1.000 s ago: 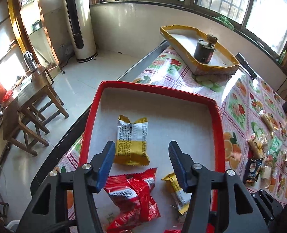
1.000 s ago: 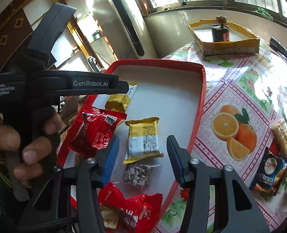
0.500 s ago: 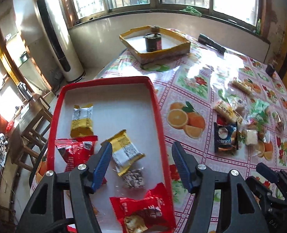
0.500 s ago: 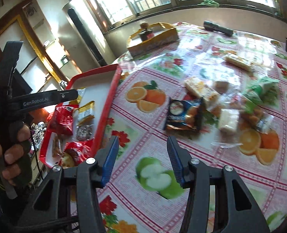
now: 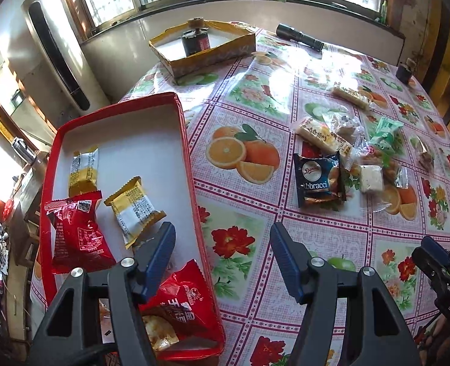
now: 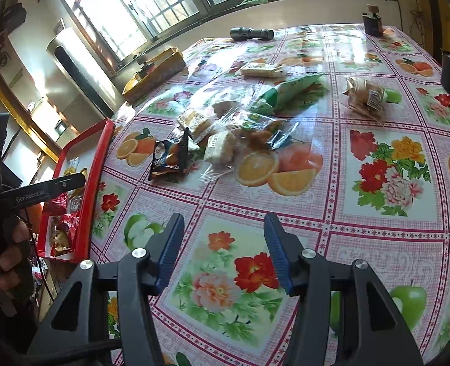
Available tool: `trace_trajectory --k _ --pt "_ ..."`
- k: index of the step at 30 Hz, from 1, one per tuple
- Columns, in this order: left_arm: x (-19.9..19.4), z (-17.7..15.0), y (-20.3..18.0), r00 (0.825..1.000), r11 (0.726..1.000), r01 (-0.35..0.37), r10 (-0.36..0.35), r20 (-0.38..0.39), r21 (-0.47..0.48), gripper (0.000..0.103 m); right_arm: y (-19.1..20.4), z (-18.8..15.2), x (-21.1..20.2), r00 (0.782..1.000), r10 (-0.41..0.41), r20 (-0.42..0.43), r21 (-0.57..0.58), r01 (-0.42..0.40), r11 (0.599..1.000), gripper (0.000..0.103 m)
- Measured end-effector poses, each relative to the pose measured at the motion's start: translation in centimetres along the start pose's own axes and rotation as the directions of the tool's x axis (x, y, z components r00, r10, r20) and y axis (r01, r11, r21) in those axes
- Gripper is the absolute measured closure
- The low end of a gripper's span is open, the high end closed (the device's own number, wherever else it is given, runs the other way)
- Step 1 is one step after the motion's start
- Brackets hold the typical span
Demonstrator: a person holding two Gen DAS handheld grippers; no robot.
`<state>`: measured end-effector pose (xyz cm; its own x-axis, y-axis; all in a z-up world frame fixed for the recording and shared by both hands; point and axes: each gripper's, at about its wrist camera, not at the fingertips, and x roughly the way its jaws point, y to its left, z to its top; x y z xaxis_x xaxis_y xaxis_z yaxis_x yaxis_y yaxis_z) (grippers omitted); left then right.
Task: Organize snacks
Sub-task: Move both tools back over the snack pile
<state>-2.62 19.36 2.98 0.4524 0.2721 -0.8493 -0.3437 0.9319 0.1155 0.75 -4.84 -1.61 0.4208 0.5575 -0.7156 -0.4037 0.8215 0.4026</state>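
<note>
Both of your grippers carry nothing now. The left gripper [image 5: 221, 259] hangs over the right rim of the red tray [image 5: 188, 152]; its jaws have just been opening and stand wide, with only the tray edge and tablecloth below them. The right gripper [image 6: 221, 244] is above the bare flowered tablecloth [image 6: 377, 177], and its jaws, which have opened a little further, hold a moderate gap with nothing between them.

The tray already keeps two red snack bags [image 5: 78, 231] and two yellow-and-white packets [image 5: 133, 210]. The snacks not yet sorted lie in a loose pile [image 6: 240, 134] well ahead of your right gripper. The dark blue Abbracci packet [image 5: 319, 180] is at the side of the pile nearest the tray.

I think the step in hand is to reach for the next snack. Take the Abbracci packet first, because it lies apart from the clear wrappers and has free edges. Come down over its short sides, close on the body and not on the crimped end, and lift straight up, so the neighbouring cellophane wrappers do not drag along. Open the right jaws wider before you descend; the present gap looks tight for this packet.
</note>
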Motion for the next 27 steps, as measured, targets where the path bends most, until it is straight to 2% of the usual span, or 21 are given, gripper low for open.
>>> trace_trajectory --k 8,15,20,27 --pt "0.9 0.2 -1.8 0.999 0.999 0.035 -0.034 -0.033 0.022 0.038 -1.0 -0.4 -0.6 1.000 -0.004 0.016 0.012 0.004 1.000 0.045" --pt "2.5 0.8 -3.7 0.991 0.994 0.108 -0.107 -0.084 0.012 0.037 -2.6 -0.3 -1.5 0.999 -0.022 0.035 0.032 0.021 0.999 0.043" --pt "3.9 1.8 -4.9 0.978 0.985 0.170 -0.171 -0.117 -0.020 0.037 -4.4 0.3 -2.3 0.996 -0.074 0.049 0.048 0.072 0.996 0.034" --pt "6.2 3.6 -6.3 0.970 0.980 0.191 -0.197 -0.141 -0.054 0.037 -7.6 2.1 -4.1 0.987 -0.133 0.094 0.104 0.123 0.987 0.029"
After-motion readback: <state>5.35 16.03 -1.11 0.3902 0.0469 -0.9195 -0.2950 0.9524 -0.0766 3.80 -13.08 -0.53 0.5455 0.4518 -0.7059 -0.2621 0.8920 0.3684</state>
